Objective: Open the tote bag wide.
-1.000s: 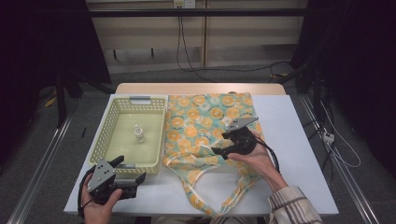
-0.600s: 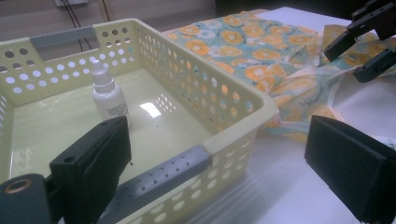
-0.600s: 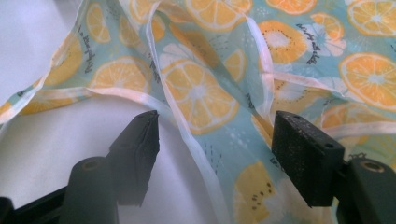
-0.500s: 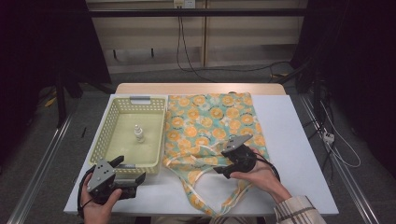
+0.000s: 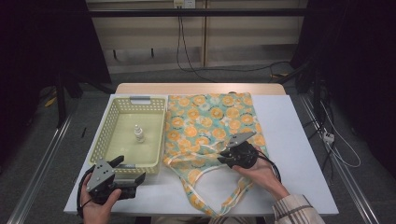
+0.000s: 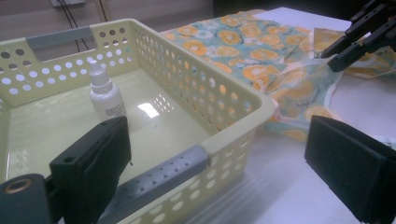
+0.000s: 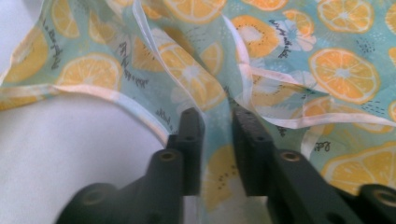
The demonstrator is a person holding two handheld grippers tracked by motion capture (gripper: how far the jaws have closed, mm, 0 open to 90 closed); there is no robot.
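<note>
white table [image 5: 299, 140] bears one basket [image 5: 108, 140], one bottle [image 5: 139, 133]; right gripper [image 5: 223, 154] closing on one bag [image 5: 205, 121].

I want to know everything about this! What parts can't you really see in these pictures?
- Label on the small bottle in the basket: print too small, left gripper view.
- Inside the orange-print bag: hidden by its own cloth, high view.
- Whether the right tool really pinches the cloth: its jaws have just been closing and a fold lies between them, but contact is blurred, right gripper view.
- Bag's lower straps: cut off by the bottom edge, high view.

Right gripper [image 5: 223, 155] rests on the fruit-print bag [image 5: 210, 126] (fingers just closing); basket [image 5: 111, 125] beside.
</note>
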